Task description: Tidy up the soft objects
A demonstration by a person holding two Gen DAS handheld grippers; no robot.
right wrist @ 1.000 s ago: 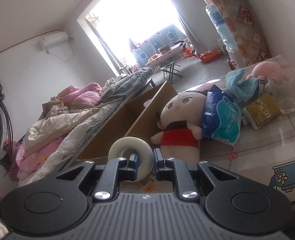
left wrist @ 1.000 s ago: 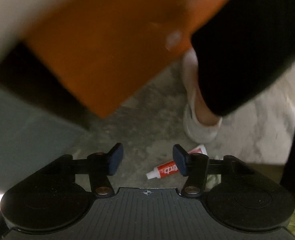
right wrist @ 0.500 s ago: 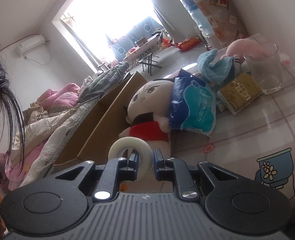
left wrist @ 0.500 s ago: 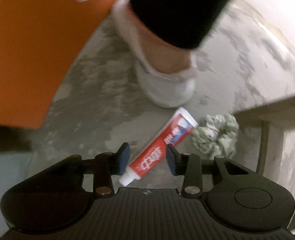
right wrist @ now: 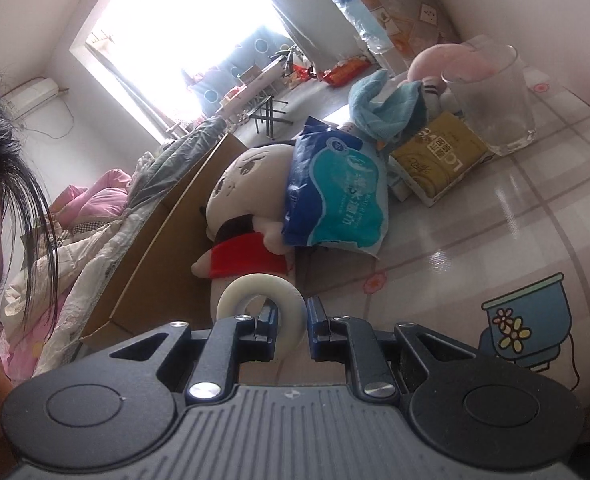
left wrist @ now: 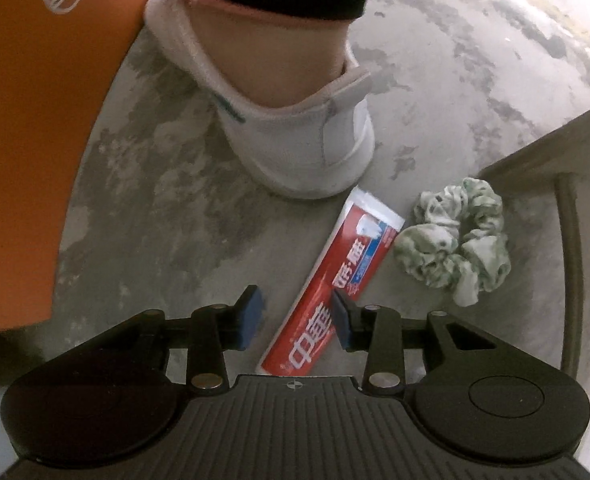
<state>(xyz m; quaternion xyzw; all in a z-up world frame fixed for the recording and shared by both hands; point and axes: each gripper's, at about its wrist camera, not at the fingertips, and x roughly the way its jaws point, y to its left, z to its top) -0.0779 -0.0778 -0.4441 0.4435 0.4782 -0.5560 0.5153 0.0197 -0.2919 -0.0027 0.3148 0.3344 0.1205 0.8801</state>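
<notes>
A red and white toothpaste tube (left wrist: 347,268) lies on the concrete floor, with a green and white scrunchie (left wrist: 455,240) just to its right. My left gripper (left wrist: 295,320) points straight down over the tube's lower half. Its right pad overlaps the tube and its left pad stands apart from it, so the jaws are open around it. My right gripper (right wrist: 291,320) is shut on a white ring (right wrist: 261,300), held over the near edge of the table (right wrist: 495,240). Beyond it lie a plush doll in red (right wrist: 247,184), a blue wipes pack (right wrist: 335,196), a teal cloth (right wrist: 383,108) and a pink plush (right wrist: 439,60).
A person's white shoe (left wrist: 307,148) stands right behind the tube. An orange panel (left wrist: 35,120) fills the left of the floor view, and a wooden furniture frame (left wrist: 571,240) the right. On the table are a glass (right wrist: 491,100) and a yellow box (right wrist: 439,156); an open cardboard box (right wrist: 167,240) stands left.
My left gripper has dropped toward the floor and rolled, its jaws have narrowed, and the toothpaste tube now lies between them. The right gripper has sunk slightly, still holding the ring.
</notes>
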